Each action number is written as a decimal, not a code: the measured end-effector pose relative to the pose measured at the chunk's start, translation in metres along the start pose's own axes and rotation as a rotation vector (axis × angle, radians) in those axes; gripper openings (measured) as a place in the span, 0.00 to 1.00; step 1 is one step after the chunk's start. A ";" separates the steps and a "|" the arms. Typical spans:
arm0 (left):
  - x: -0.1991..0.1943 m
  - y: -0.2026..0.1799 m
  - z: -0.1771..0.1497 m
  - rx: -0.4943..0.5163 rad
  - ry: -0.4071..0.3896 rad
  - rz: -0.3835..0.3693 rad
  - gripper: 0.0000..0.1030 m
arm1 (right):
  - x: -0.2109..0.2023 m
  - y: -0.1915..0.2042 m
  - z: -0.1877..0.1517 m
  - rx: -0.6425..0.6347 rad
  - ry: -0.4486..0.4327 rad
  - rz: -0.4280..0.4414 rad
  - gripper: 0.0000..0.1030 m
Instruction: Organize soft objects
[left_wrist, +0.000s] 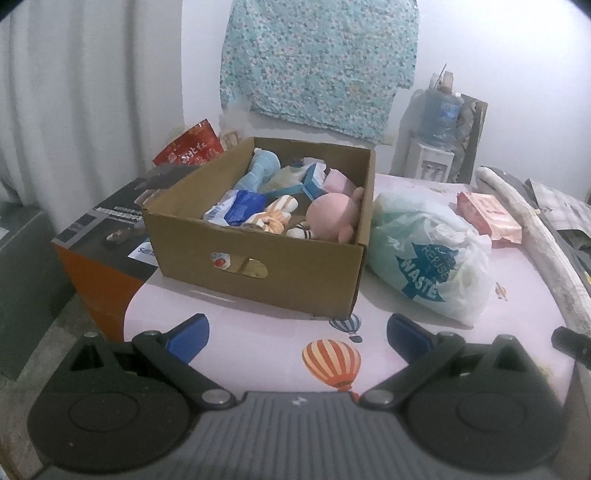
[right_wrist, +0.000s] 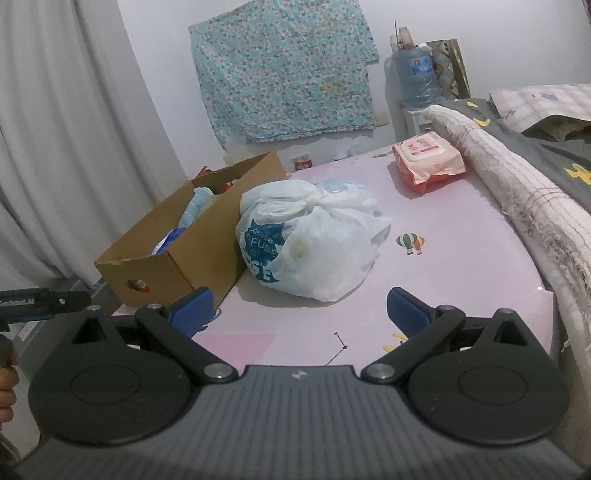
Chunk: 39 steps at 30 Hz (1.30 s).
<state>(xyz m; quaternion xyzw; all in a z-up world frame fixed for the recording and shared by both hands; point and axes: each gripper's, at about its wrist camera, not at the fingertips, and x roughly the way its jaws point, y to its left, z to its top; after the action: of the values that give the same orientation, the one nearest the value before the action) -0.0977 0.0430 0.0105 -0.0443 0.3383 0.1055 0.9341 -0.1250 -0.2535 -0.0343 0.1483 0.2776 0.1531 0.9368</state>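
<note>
A brown cardboard box (left_wrist: 266, 258) stands on the pink bed sheet (left_wrist: 258, 343). It holds a pink plush doll (left_wrist: 332, 216), an orange striped plush (left_wrist: 273, 218), a light blue plush (left_wrist: 258, 168) and several packets. A knotted white plastic bag (left_wrist: 424, 258) lies right of the box; it also shows in the right wrist view (right_wrist: 314, 240), beside the box (right_wrist: 177, 254). A pink wet-wipes pack (right_wrist: 428, 162) lies farther back. My left gripper (left_wrist: 297, 338) is open and empty, in front of the box. My right gripper (right_wrist: 299, 314) is open and empty, in front of the bag.
An orange and black carton (left_wrist: 103, 240) stands left of the box with a red snack bag (left_wrist: 188, 149) behind. A rolled cream blanket (right_wrist: 517, 192) and grey bedding (right_wrist: 554, 155) lie along the right. A water dispenser (left_wrist: 436, 129) stands at the wall; curtains (right_wrist: 74, 147) hang left.
</note>
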 end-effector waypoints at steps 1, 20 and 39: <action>0.001 0.000 0.002 0.002 0.000 -0.004 1.00 | 0.000 0.000 0.000 0.001 0.003 0.001 0.98; 0.037 0.015 0.041 -0.012 -0.007 -0.033 1.00 | 0.049 0.020 0.029 -0.006 0.046 0.007 0.98; 0.071 0.048 0.101 -0.048 -0.129 -0.015 1.00 | 0.104 0.052 0.090 -0.103 0.056 0.064 0.82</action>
<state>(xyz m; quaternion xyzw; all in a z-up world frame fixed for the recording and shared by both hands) 0.0074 0.1168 0.0420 -0.0622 0.2743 0.1092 0.9534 -0.0018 -0.1854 0.0077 0.1044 0.2908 0.2011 0.9296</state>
